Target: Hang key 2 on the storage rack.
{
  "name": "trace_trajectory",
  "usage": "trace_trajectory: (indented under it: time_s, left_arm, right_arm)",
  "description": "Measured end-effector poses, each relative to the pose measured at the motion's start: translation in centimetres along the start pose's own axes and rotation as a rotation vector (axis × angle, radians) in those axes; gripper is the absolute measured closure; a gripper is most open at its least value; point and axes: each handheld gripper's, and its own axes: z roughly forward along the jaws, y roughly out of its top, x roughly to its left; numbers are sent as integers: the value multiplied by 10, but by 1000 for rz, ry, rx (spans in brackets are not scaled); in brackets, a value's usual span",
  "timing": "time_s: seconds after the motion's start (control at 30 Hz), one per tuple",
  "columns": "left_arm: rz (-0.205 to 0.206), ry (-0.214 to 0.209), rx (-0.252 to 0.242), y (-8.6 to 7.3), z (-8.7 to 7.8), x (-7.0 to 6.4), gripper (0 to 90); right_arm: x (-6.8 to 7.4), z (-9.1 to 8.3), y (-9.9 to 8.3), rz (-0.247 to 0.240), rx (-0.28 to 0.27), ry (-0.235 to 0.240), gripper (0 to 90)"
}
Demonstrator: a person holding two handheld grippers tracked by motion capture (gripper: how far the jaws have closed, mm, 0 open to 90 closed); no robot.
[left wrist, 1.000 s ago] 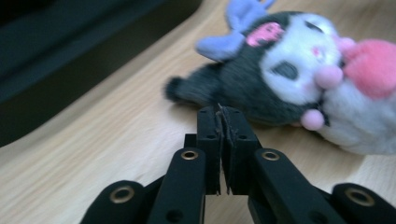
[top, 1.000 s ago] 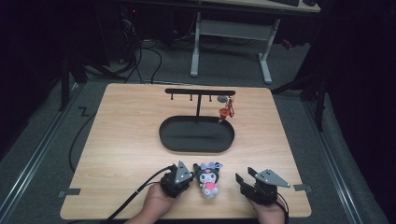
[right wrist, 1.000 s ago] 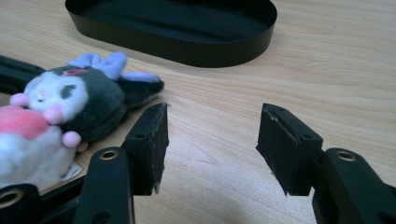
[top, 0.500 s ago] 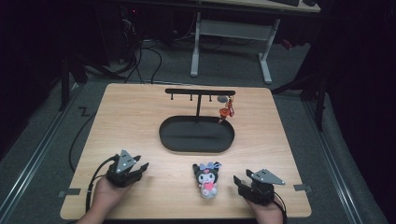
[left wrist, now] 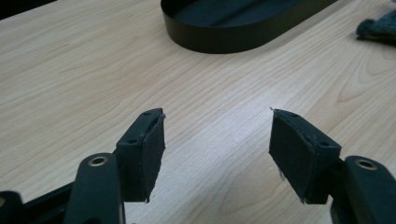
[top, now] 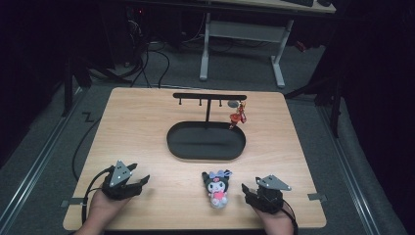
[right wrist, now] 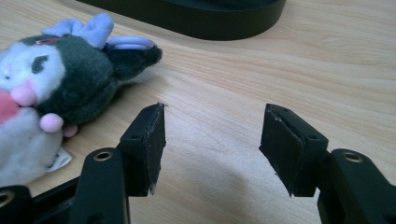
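A small plush toy (top: pixel 217 188) with a dark head, a white face and a lilac bow lies on the wooden table (top: pixel 137 127) near its front edge. My right gripper (top: pixel 250 192) rests just right of it, open and empty. In the right gripper view the plush toy (right wrist: pixel 56 88) lies left of the right gripper (right wrist: pixel 212 135), apart from the jaws. My left gripper (top: pixel 143 181) sits at the front left, open and empty, well away from the toy. The left gripper (left wrist: pixel 217 135) has bare wood between its jaws.
A black oval tray (top: pixel 172 142) lies mid-table, its wall seen in the gripper views (left wrist: pixel 243 39) (right wrist: pixel 210 23). Behind it rises a black T-shaped hook stand (top: pixel 209 97) with a red charm (top: pixel 238 117) hanging at its right end. Dark floor and cables surround the table.
My left gripper has drawn away from the plush toy's side to the front left of the table. The toy has stayed put. The right gripper has shifted only slightly.
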Motion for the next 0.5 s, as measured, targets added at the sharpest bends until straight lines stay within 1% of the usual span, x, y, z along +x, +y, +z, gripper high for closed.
trace_trajectory:
  time_s: [0.03, 0.13, 0.2, 0.33, 0.43, 0.5]
  left_arm:
    - [-7, -7, 0, -1, 0, 1, 359]
    - [7, -15, 3, -1, 0, 1, 361]
    - [3, -18, -6, 0, 0, 0, 361]
    - [7, -27, -11, 1, 0, -1, 361]
    - [12, -31, -13, 1, 0, -1, 361]
    - [15, -35, -13, 2, 0, -2, 361]
  right_arm:
    - [1, -1, 1, -3, 10, -5, 403]
    - [4, -1, 7, -3, 66, 5, 402]
    - [3, -1, 12, -19, 100, 3, 403]
    - [2, -3, 21, -11, 137, 9, 403]
    - [1, 0, 24, -26, 174, 17, 403]
    - [2, 1, 25, -34, 199, 11, 403]
